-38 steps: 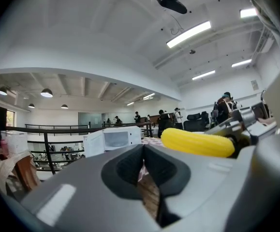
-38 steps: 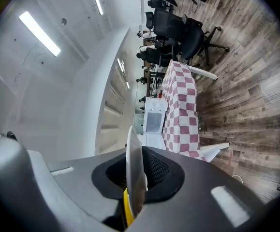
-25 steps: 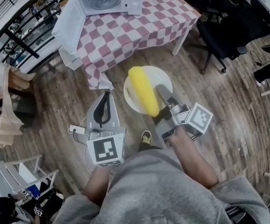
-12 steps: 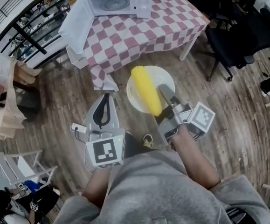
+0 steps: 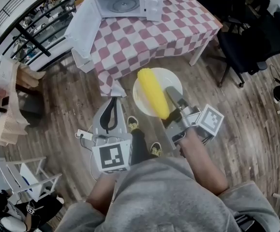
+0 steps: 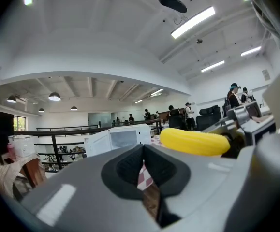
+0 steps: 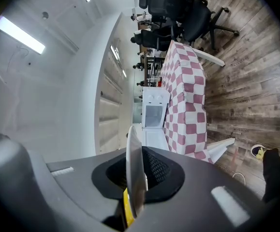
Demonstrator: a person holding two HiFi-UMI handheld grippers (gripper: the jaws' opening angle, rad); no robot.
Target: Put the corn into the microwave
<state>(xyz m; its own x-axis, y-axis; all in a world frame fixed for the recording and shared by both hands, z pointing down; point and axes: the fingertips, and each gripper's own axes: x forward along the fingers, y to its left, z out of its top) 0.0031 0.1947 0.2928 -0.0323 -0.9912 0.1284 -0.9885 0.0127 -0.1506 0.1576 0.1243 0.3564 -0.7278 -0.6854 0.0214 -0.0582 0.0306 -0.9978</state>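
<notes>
Our right gripper (image 5: 171, 93) is clamped on the near rim of a round, smooth white plate (image 5: 171, 79), its dark ribbed pads pressing either face. Our left gripper (image 5: 111, 101) has its jaws closed together with nothing between them. The corn (image 5: 153, 92), a long, bright yellow, blunt-ended cob, lies slantwise across the plate, overhanging its far-left rim. We hold the plate in the air over the wood-plank floor (image 5: 57, 105), just off the near corner of the table (image 5: 149, 33), which is draped in a pink-and-white checked cloth. At the table's far edge stands the boxy white microwave (image 5: 127, 1), its door (image 5: 84, 28) swung wide past the left corner.

Only the right gripper view shows the plate edge-on as a thin blade (image 7: 134, 173) between the pads, with a sliver of corn (image 7: 125, 211) beside it. The left gripper view alone gives the corn (image 6: 195, 141) from the side, and people standing far across the hall.
</notes>
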